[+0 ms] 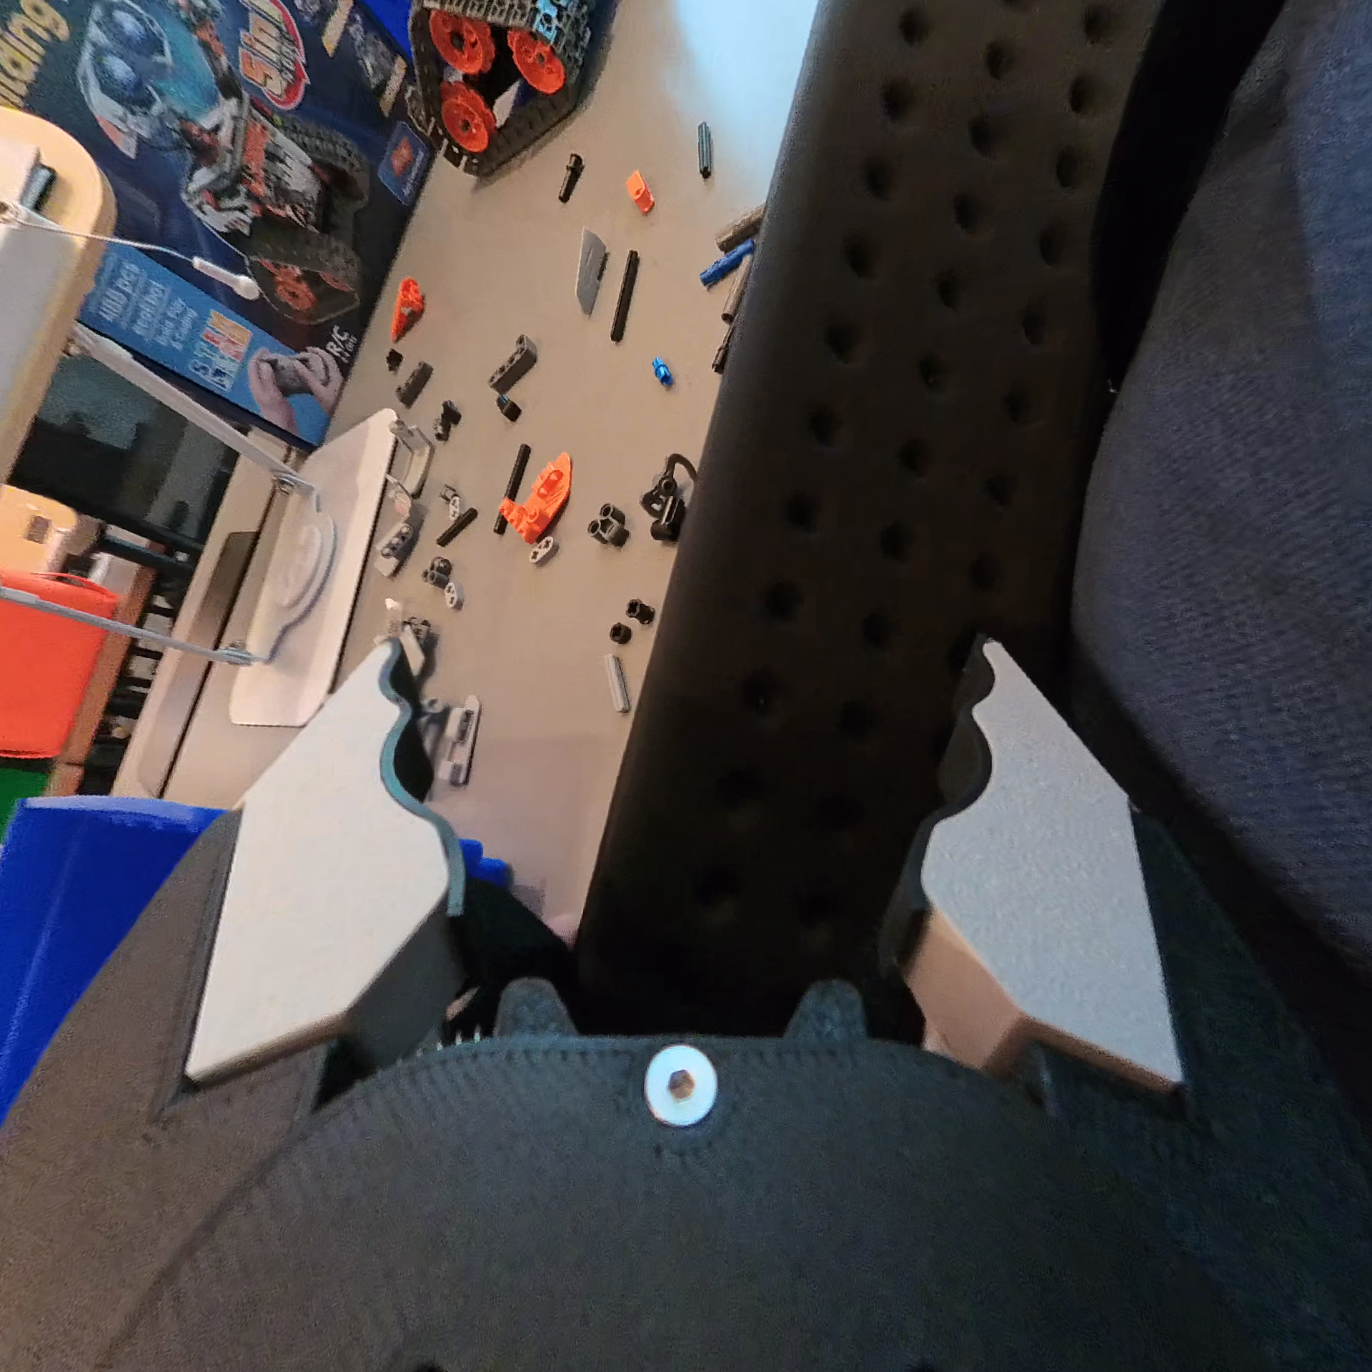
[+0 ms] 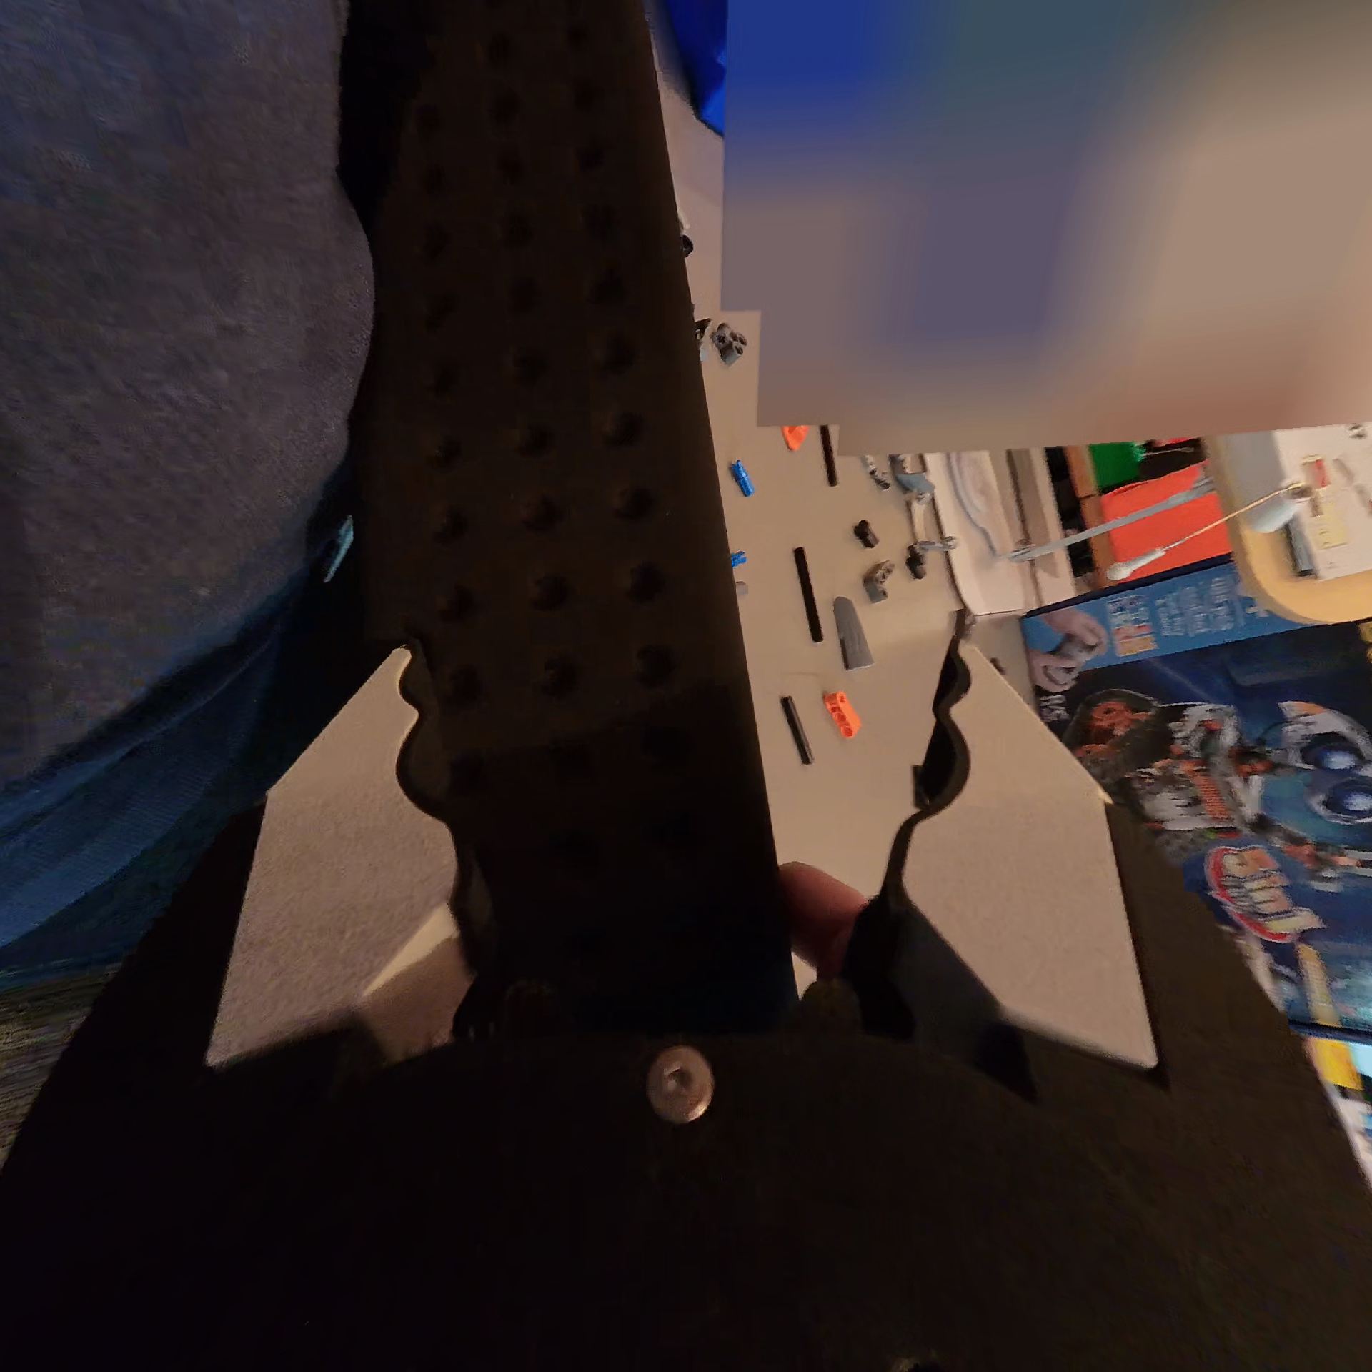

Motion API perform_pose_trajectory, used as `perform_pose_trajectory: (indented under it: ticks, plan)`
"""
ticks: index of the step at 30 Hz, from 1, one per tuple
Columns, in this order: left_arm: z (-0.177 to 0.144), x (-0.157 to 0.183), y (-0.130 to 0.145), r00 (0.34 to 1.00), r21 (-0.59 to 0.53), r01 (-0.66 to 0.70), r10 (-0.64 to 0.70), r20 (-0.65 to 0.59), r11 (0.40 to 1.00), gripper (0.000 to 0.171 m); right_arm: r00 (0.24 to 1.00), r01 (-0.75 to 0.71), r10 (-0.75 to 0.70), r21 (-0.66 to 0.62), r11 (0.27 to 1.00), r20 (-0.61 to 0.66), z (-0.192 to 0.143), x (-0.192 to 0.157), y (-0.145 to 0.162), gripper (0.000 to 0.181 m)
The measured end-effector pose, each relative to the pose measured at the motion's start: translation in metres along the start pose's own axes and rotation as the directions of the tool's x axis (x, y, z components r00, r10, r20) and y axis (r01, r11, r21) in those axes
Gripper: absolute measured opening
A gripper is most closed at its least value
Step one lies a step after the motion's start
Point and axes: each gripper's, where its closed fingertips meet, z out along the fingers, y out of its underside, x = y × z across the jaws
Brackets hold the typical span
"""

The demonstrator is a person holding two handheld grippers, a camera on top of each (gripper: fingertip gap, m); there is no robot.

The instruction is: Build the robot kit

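Observation:
My left gripper (image 1: 690, 649) is open and holds nothing. A long black perforated panel (image 1: 876, 445) runs up between its grey fingers (image 1: 327, 854), closer to the right one. Left of the panel, many small black, grey, blue and orange building pieces lie on a beige table (image 1: 549, 742), among them an orange shell piece (image 1: 538, 501). My right gripper (image 2: 683, 642) is also open and empty, with the same panel (image 2: 534, 445) between its fingers and against the left one. A person's fingertip (image 2: 817, 920) shows beside the panel. A small orange piece (image 2: 840, 713) lies on the table beyond.
A black tracked toy vehicle with orange wheels (image 1: 497, 74) stands at the table's far end beside a blue printed toy box (image 1: 223, 148). A white tray (image 1: 312, 579), a blue bin (image 1: 96, 891) and an orange bin (image 1: 44, 661) are at the left. Dark blue cloth (image 1: 1225, 520) borders the panel. The left gripper's tips are roughly 25 cm from the right gripper's. The right tips stand about 12 cm off the small orange piece (image 2: 840, 713). Seen from the left wrist view (image 1: 647, 181) as well.

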Motion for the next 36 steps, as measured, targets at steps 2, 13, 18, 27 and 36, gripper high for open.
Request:
perform_pose_trajectory:
  ticks: [2,13,18,27,36]
  plan:
    - [-0.002,0.0,-0.002,0.998,-0.001,-0.042,0.042,0.04,0.999,0.139,0.998,0.035,-0.035,-0.003,0.999,-0.054,-0.003,0.0,-0.002,0.132]
    - [-0.001,0.002,-0.005,0.999,0.031,-0.024,0.023,0.029,0.999,0.136,0.998,-0.019,0.019,0.004,1.0,-0.053,-0.006,-0.003,0.004,0.129]
    - [0.003,0.003,0.0,0.98,0.039,0.157,-0.151,-0.134,0.987,0.127,0.973,-0.177,0.171,0.024,0.984,0.153,0.0,-0.006,0.008,0.114]
    - [0.008,0.003,0.003,0.918,-0.025,0.31,-0.306,-0.251,0.951,0.112,0.842,-0.348,0.322,-0.021,0.937,0.432,0.009,-0.013,0.011,0.097]
    - [0.016,-0.008,0.007,0.924,-0.03,0.313,-0.312,-0.222,0.949,0.112,0.825,-0.335,0.292,0.001,0.942,0.483,0.017,-0.006,0.013,0.094]
